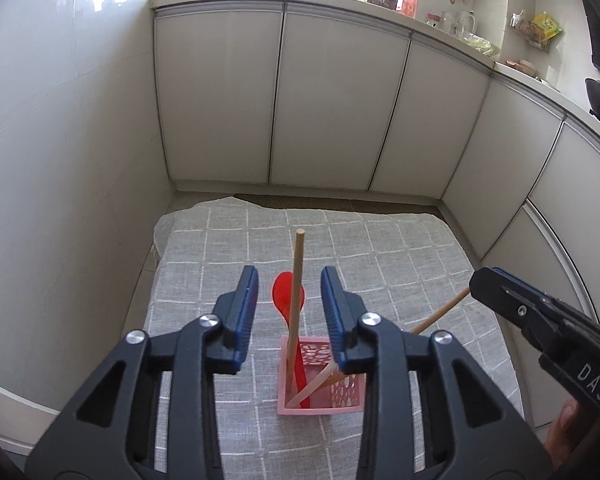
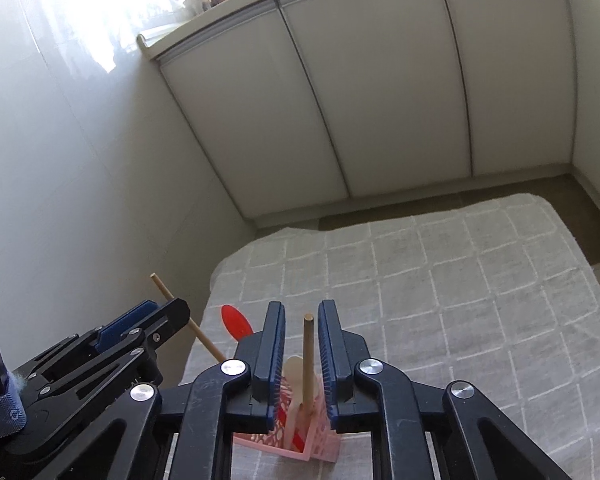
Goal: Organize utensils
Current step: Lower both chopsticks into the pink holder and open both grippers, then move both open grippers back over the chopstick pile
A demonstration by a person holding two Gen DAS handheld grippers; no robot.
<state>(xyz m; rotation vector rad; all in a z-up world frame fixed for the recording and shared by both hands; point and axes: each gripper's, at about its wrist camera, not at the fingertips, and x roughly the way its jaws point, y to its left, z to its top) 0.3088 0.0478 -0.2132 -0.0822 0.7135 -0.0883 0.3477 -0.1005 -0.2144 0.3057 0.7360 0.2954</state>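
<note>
A pink lattice holder [image 1: 342, 394] [image 2: 328, 446] stands on the grey checked cloth. In it are a red spoon [image 1: 286, 296] [image 2: 236, 322], a pale flat wooden utensil [image 1: 316, 384] [image 2: 294, 368] and two wooden sticks. My left gripper [image 1: 290, 276] is open, and the upright stick [image 1: 299, 264] rises between its blue pads with a gap on each side. My right gripper [image 2: 302, 308] is open too, around the other stick [image 2: 308, 356], which touches neither pad. From the left wrist view that stick [image 1: 440, 314] leans right toward the right gripper [image 1: 486, 280]. The left gripper [image 2: 168, 308] shows at lower left.
The checked cloth [image 1: 400, 264] [image 2: 460, 300] covers a small table that ends near white cabinet doors [image 1: 340, 100] behind and a pale wall [image 1: 60, 160] to the left. A cluttered countertop [image 1: 460, 36] runs above. A hand [image 1: 564, 432] holds the right gripper.
</note>
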